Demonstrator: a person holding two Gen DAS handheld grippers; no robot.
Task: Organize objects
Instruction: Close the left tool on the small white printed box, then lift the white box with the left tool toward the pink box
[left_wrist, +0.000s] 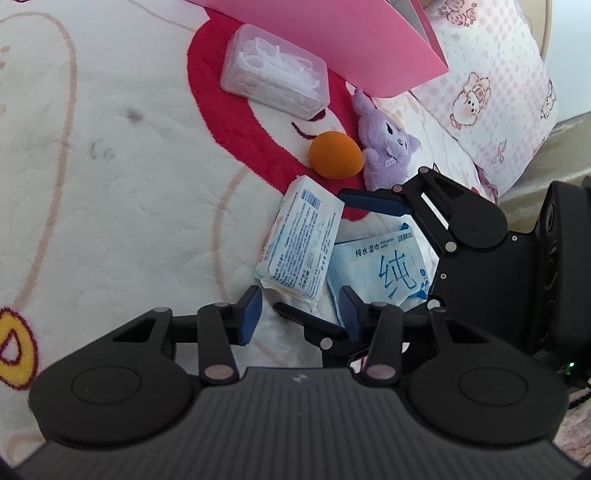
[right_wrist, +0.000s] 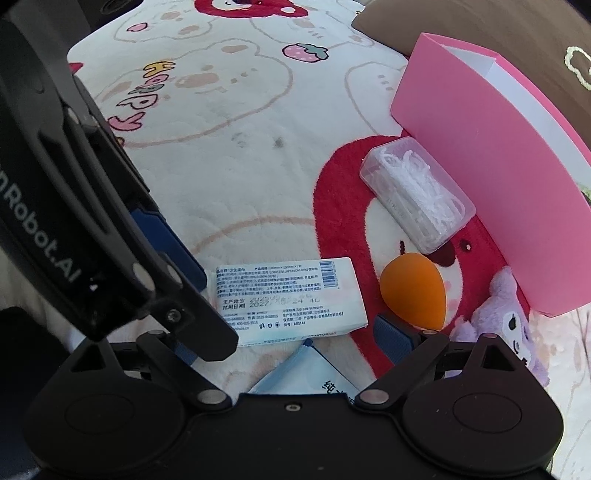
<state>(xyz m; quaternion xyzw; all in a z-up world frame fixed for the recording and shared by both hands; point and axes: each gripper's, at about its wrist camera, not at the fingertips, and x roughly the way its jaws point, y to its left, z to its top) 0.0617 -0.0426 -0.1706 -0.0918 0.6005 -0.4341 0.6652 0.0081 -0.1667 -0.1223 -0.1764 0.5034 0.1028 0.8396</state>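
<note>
A white wipes pack (left_wrist: 299, 243) (right_wrist: 288, 295) lies label-side up on the plush blanket (left_wrist: 110, 184). Its near end sits between the blue pads of my left gripper (left_wrist: 300, 306), whose jaws stand a little wider than the pack; the right pad shows a small gap. A light blue wipes pack (left_wrist: 380, 273) (right_wrist: 306, 373) lies beside it. My right gripper (right_wrist: 288, 343) stands wide open over this blue pack, one finger (left_wrist: 373, 203) beyond it and the other near my left pads. In the right wrist view the left gripper (right_wrist: 214, 306) straddles the white pack's left end.
Beyond the packs lie an orange egg-shaped sponge (left_wrist: 334, 155) (right_wrist: 413, 291), a purple plush toy (left_wrist: 384, 151) (right_wrist: 506, 325) and a clear box of floss picks (left_wrist: 273, 77) (right_wrist: 417, 199). A pink open box (left_wrist: 332, 40) (right_wrist: 498, 184) stands behind them, beside a patterned pillow (left_wrist: 498, 92).
</note>
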